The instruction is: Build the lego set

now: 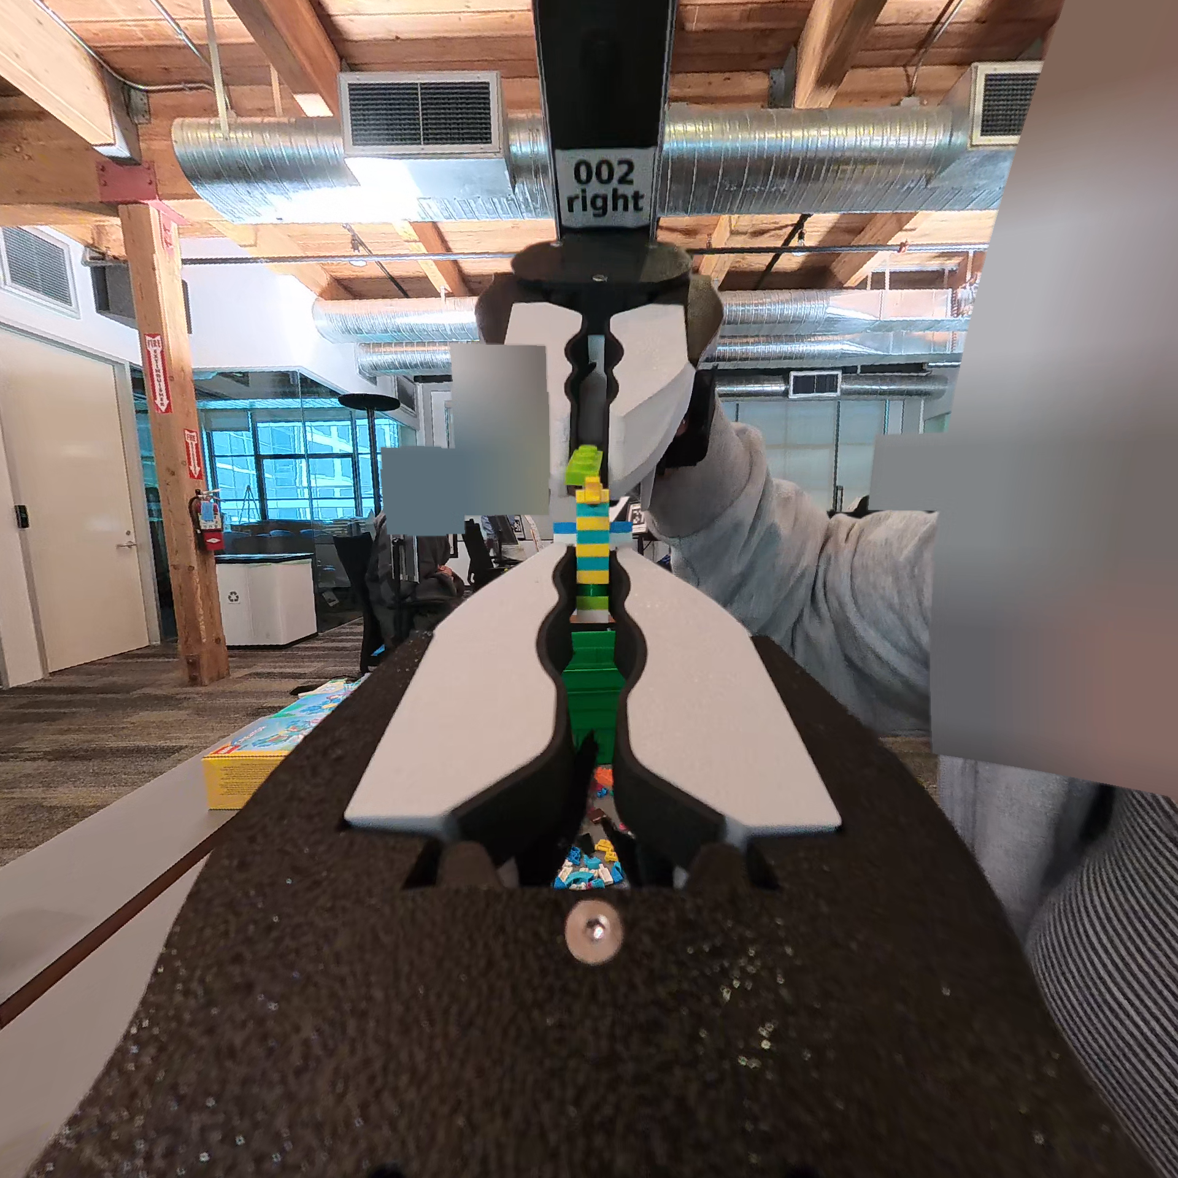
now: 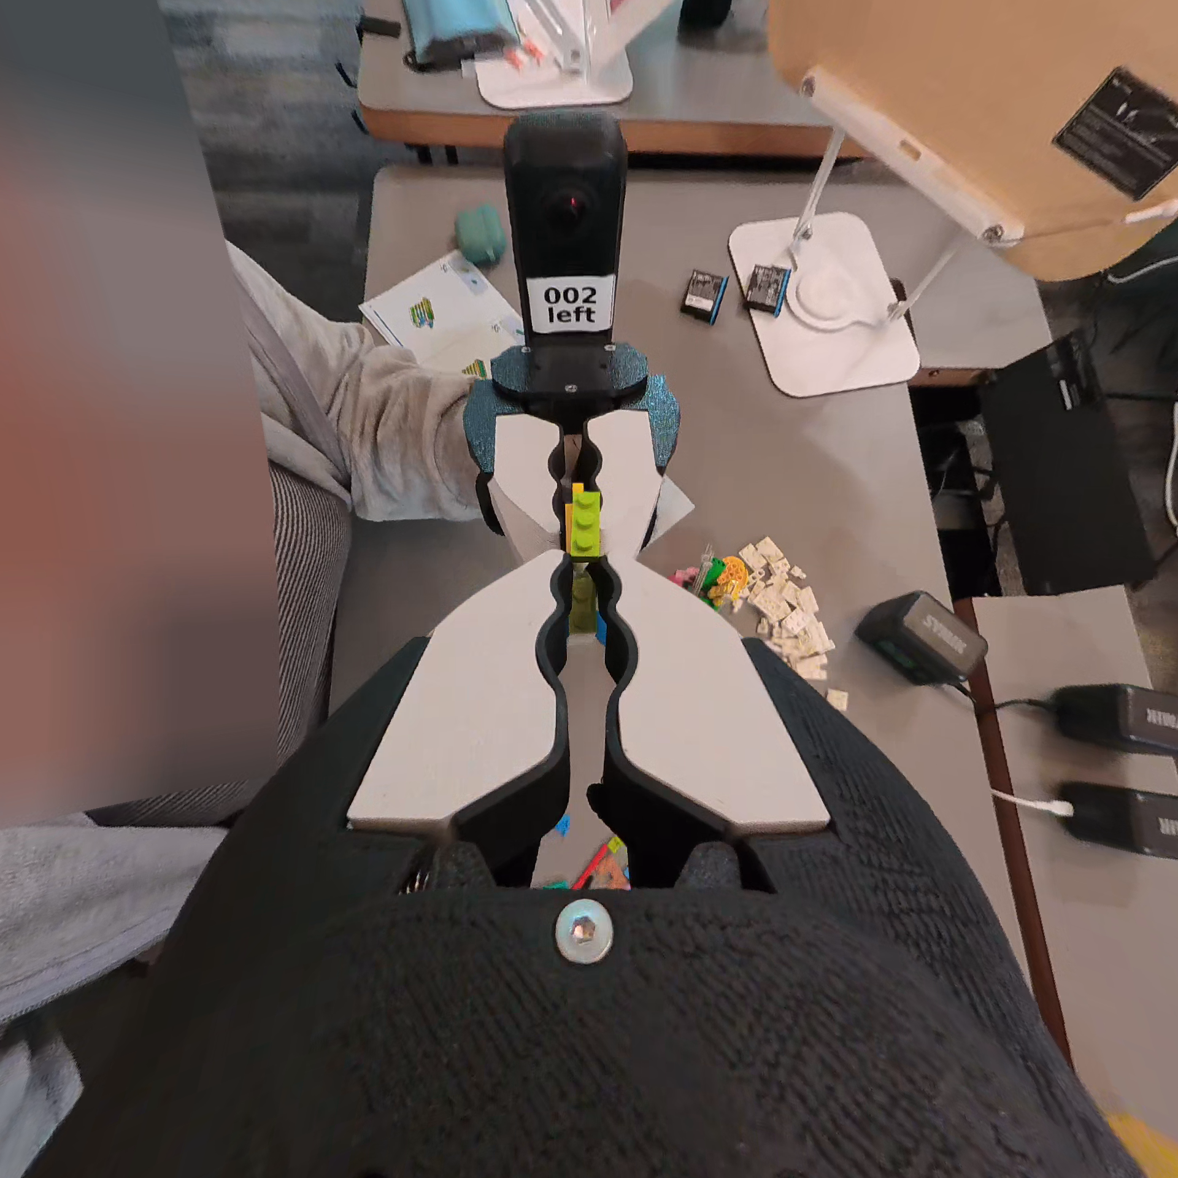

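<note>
My left gripper is shut on a lego model with a dark green base. A yellow and blue striped tower sticks out beyond its tips. My right gripper faces it tip to tip and is shut on a lime green brick, which it holds against the tower's yellow top. In the left wrist view the right gripper comes down from above with the lime brick at the tower's top. The left gripper also shows in the right wrist view. Both are held above the table.
On the grey table lie a pile of white pieces, coloured pieces, an instruction booklet, a white lamp base and black chargers. A lego box lies at the left. Grey sleeves are near. The grippers are tip to tip, or close to it.
</note>
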Demonstrator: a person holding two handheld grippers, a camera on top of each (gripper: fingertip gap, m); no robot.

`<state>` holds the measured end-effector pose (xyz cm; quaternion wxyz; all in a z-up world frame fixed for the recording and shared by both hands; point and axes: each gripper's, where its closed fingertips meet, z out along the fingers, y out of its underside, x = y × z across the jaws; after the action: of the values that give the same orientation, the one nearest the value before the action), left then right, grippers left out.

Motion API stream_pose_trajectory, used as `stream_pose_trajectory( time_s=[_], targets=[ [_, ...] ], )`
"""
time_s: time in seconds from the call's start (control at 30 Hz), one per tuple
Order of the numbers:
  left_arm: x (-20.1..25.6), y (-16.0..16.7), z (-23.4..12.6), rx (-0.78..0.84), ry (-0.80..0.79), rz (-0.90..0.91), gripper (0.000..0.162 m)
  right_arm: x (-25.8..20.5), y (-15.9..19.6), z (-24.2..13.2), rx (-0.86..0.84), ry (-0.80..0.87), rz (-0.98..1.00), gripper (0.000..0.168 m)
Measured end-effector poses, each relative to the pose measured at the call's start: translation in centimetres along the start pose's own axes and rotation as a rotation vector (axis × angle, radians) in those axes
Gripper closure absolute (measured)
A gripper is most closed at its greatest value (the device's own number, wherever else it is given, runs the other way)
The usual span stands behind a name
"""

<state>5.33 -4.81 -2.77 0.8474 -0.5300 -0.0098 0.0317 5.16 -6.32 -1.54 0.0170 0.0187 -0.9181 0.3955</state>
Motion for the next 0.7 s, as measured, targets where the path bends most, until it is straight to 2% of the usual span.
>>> stream_pose_trajectory(
  time_s=[0.43, 0.7],
  targets=[
    [0.3, 0.7, 0.4, -0.029, 0.030, -0.016, 0.154, -0.4, 1.1, -0.3, -0.234, 0.031, -0.031, 0.162],
    [0.3, 1.0, 0.5, -0.049, 0.037, -0.016, 0.154, -0.5, 1.4, -0.4, -0.301, 0.057, -0.026, 0.162]
  ],
)
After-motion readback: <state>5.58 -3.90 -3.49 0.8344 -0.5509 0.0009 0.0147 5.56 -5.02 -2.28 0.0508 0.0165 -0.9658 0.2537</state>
